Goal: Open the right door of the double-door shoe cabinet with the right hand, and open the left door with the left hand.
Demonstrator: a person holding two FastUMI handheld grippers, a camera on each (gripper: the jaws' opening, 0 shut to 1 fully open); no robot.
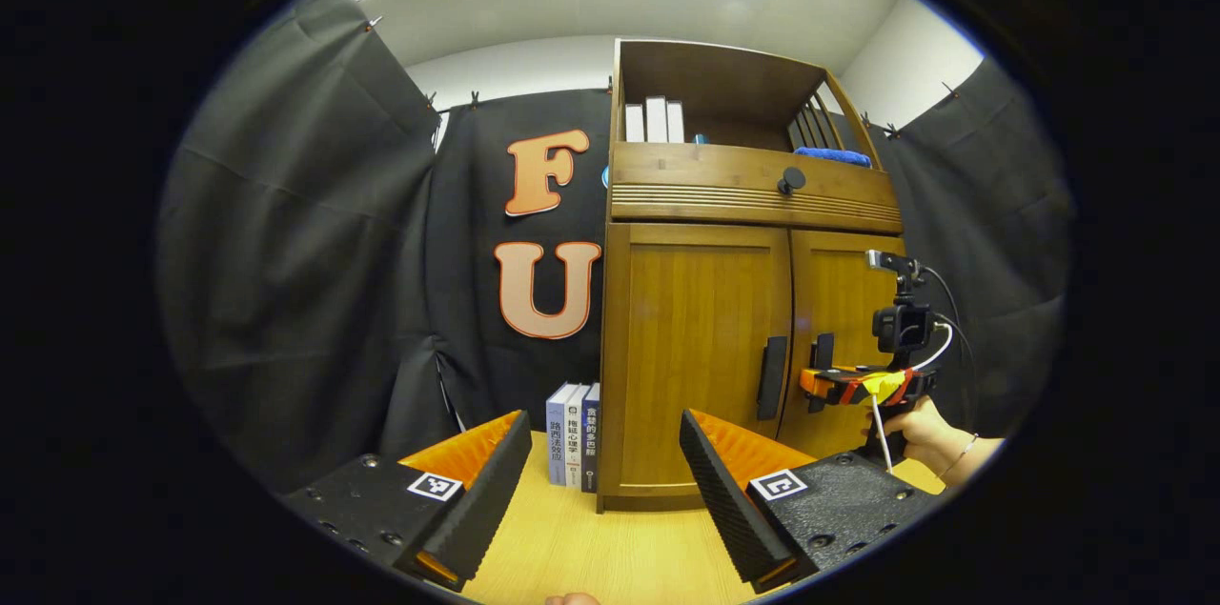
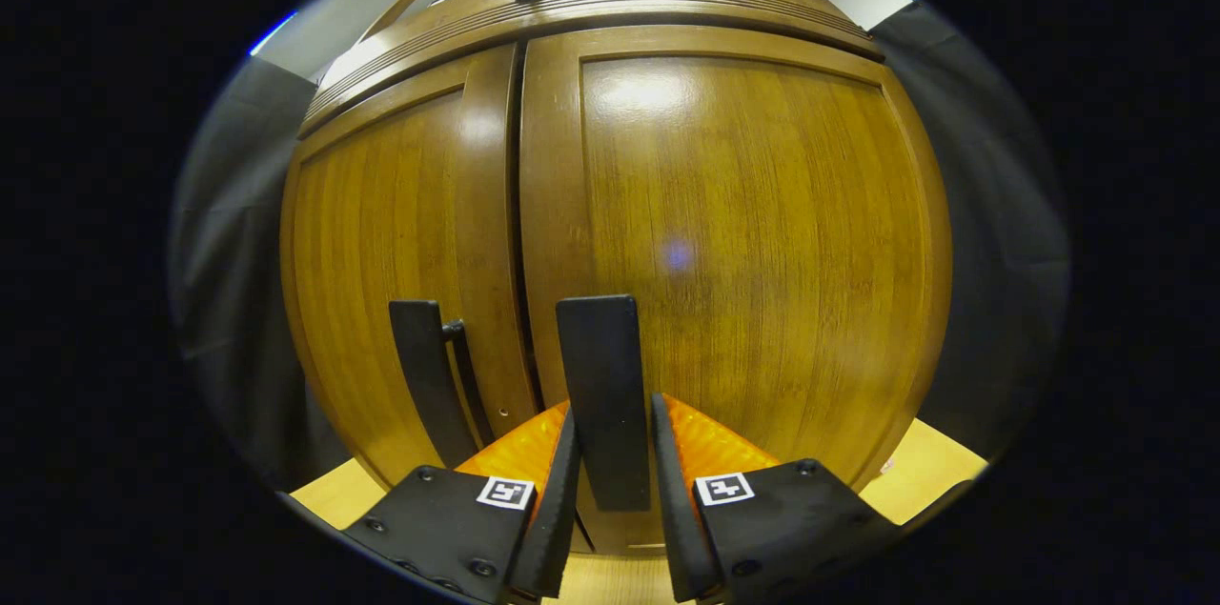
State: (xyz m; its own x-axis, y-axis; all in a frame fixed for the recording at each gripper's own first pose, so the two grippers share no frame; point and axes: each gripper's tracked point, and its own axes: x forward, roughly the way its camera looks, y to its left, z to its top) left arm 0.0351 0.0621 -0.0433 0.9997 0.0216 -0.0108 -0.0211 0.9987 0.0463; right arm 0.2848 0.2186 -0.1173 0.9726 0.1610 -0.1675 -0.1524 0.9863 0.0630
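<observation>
Shoe cabinet (image 1: 705, 338) (doors closed) on wooden table (image 1: 591, 553), black-curtained booth.

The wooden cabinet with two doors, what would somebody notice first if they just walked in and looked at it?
Probably the wooden cabinet itself, standing on the table against the black cloth with both doors closed. Next, the right gripper with its fingers on either side of the right door's black handle; whether they press on it can't be told. The left gripper hangs back, open, in front of the left door, with a few books beside the cabinet.
</observation>
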